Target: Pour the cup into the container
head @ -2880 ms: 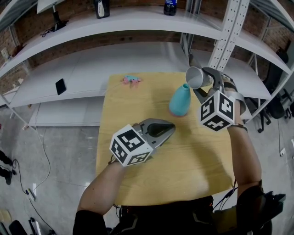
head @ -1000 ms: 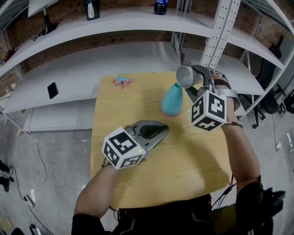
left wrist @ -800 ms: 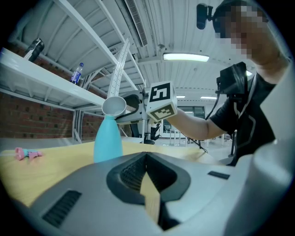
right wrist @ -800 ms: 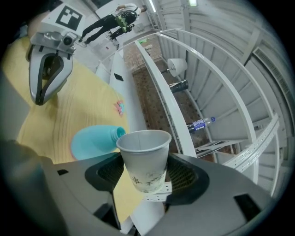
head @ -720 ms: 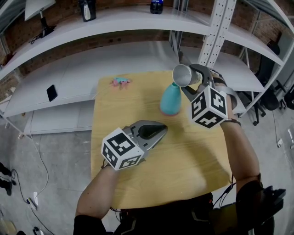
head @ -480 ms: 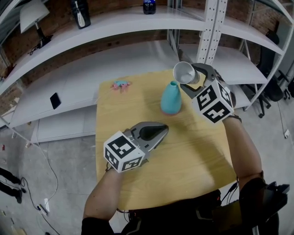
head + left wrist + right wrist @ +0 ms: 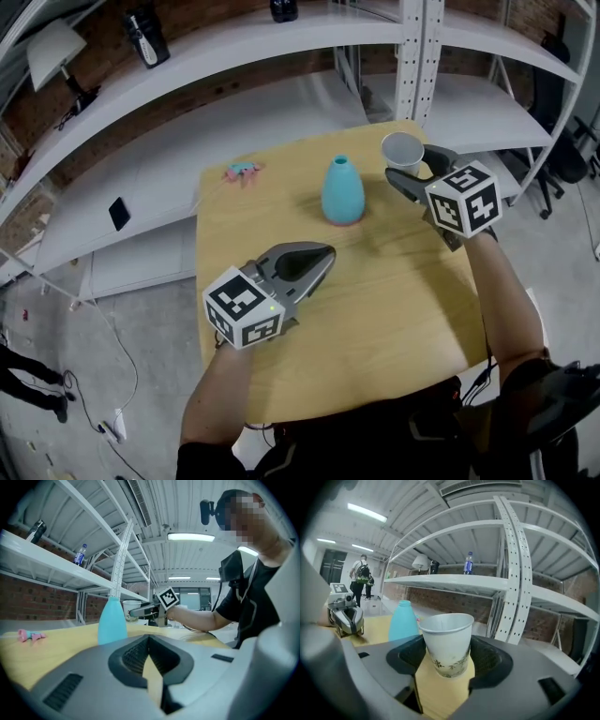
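upright white cup (image 7: 403,150), teal container (image 7: 342,190) beside

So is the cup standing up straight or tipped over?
Upright. In the right gripper view the cup has its open rim on top, held between the jaws of the right gripper.

Left gripper (image 7: 325,251): held low at near left, pointing far-right, almost level. Jaws together at the tips, nothing between them. Left marker cube (image 7: 244,307) sits nearest the body, left forearm (image 7: 223,386) bare and running back toward the near edge.

Right gripper (image 7: 405,163): at far right, pointing far-left, tilted slightly down. Jaws stand wide, pads pressed on either side of a cup (image 7: 403,150), which stands upright. Right marker cube (image 7: 462,199) rides behind the jaws; right forearm (image 7: 506,292) is stretched forward.
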Demonstrator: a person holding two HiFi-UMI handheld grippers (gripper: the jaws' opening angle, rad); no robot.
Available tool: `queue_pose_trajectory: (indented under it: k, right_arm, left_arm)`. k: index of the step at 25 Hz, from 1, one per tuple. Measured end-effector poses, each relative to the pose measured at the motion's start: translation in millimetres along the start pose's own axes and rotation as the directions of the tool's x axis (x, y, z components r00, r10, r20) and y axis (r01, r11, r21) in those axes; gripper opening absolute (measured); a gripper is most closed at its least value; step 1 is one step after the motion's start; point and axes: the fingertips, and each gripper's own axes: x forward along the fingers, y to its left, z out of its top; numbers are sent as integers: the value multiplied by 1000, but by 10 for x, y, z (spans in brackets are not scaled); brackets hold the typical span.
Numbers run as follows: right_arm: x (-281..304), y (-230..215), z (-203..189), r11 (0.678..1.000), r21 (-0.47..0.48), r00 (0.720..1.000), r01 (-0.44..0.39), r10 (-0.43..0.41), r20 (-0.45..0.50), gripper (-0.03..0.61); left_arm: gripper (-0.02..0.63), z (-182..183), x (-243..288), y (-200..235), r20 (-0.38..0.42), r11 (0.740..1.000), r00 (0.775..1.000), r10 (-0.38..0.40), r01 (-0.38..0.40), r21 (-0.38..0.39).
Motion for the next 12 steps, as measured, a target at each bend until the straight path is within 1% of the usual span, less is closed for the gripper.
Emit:
queue_pose_trajectory:
  k: [5, 12]
  right_arm:
    - [16, -66, -308, 992, 123, 1000, -23, 25, -15, 297]
    - [35, -101, -368, 982, 185, 999, -41, 44, -13, 297]
  left_arm:
    - [2, -6, 8, 7, -7, 1000, 1000, 11, -11, -4]
    - [2, -17, 21, 23, -11, 1000, 1000, 20, -20, -7]
